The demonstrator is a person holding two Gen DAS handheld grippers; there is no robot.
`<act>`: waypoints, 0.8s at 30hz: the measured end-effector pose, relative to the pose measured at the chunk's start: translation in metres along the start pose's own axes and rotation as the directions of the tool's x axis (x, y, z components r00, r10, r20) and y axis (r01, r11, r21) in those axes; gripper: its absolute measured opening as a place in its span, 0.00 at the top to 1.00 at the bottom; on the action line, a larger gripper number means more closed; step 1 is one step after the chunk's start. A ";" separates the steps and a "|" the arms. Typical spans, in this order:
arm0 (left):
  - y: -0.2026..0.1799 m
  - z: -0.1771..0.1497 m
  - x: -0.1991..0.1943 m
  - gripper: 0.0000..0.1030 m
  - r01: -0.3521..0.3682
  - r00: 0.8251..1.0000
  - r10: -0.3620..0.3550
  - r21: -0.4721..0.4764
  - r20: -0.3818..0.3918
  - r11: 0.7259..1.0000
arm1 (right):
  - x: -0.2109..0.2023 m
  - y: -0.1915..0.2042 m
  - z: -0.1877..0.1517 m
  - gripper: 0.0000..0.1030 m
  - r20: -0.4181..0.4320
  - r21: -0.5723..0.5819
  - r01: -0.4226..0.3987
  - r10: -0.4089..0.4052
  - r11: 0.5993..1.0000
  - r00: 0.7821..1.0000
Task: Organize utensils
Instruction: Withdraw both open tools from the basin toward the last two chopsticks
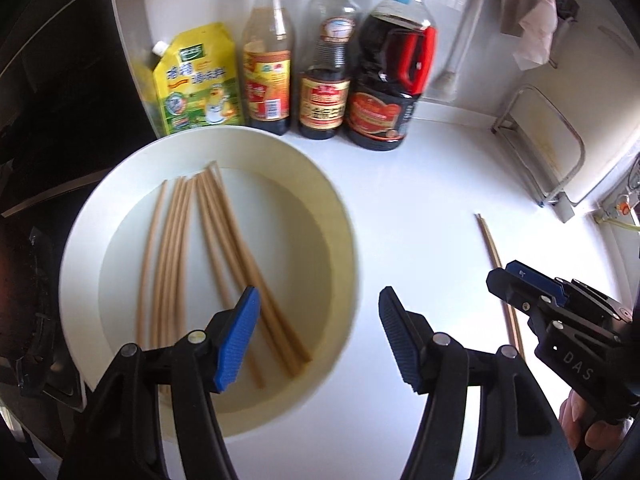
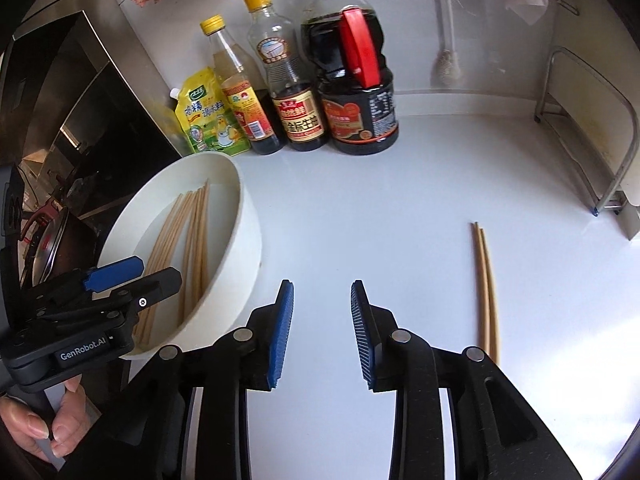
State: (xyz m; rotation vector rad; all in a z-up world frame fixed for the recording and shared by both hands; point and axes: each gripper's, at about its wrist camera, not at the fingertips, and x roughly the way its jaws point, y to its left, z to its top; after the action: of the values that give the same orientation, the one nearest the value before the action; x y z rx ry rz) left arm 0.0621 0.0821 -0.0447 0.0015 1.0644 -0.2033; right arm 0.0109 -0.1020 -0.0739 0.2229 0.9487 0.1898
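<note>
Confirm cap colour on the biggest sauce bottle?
Red, on the big bottle; its handle is red too. Clearest in the right wrist view.

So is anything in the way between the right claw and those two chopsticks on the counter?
Nothing visible. The right claw is open, and only bare white counter lies between it and the chopstick pair off to its right. The bottles stand far back.
</note>
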 end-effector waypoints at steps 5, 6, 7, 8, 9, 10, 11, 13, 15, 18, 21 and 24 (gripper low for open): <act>-0.029 -0.004 0.004 0.41 0.017 1.000 -0.017 0.022 -0.010 1.000 | -0.012 -0.029 -0.011 0.70 0.005 0.025 0.025 -0.025 0.999 1.000; -0.035 -0.005 0.004 0.41 0.020 1.000 -0.020 0.024 -0.012 1.000 | -0.015 -0.033 -0.013 0.70 0.006 0.025 0.030 -0.030 0.999 1.000; -0.040 -0.006 0.005 0.41 0.023 1.000 -0.023 0.026 -0.014 0.999 | -0.016 -0.038 -0.015 0.69 0.006 0.026 0.034 -0.035 0.999 0.999; -0.045 -0.007 0.006 0.41 0.026 1.000 -0.025 0.028 -0.017 0.999 | -0.018 -0.042 -0.016 0.68 0.006 0.028 0.038 -0.038 0.999 0.999; -0.050 -0.008 0.007 0.41 0.027 0.999 -0.027 0.030 -0.018 0.999 | -0.019 -0.047 -0.017 0.68 0.005 0.031 0.040 -0.040 0.999 0.999; -0.055 -0.009 0.008 0.41 0.028 0.999 -0.028 0.032 -0.020 0.999 | -0.020 -0.052 -0.019 0.68 0.004 0.034 0.042 -0.042 0.999 0.999; -0.058 -0.009 0.010 0.41 0.029 0.999 -0.029 0.034 -0.022 0.999 | -0.020 -0.056 -0.020 0.68 0.002 0.036 0.045 -0.045 0.998 0.999; -0.066 -0.011 0.012 0.41 0.030 0.999 -0.029 0.036 -0.026 0.999 | -0.021 -0.064 -0.022 0.68 -0.003 0.037 0.048 -0.048 0.998 0.999; -0.074 -0.013 0.014 0.41 0.032 0.999 -0.031 0.035 -0.030 0.999 | -0.021 -0.070 -0.024 0.68 -0.006 0.034 0.052 -0.052 0.998 0.999; -0.083 -0.015 0.018 0.41 0.033 0.999 -0.032 0.034 -0.033 0.999 | -0.021 -0.079 -0.027 0.68 -0.007 0.027 0.060 -0.060 0.998 0.998; -0.093 -0.018 0.023 0.41 0.031 0.999 -0.029 0.038 -0.041 0.999 | -0.018 -0.087 -0.031 0.66 -0.013 0.016 0.069 -0.069 0.998 0.998; -0.102 -0.021 0.030 0.41 0.027 0.998 -0.025 0.045 -0.054 0.999 | -0.013 -0.096 -0.034 0.66 -0.024 0.016 0.073 -0.072 0.997 0.997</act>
State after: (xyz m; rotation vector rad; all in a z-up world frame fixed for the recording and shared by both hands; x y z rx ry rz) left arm 0.0413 -0.0208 -0.0709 0.0346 1.1129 -0.2525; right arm -0.0186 -0.1942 -0.1092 0.2020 0.9802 0.1180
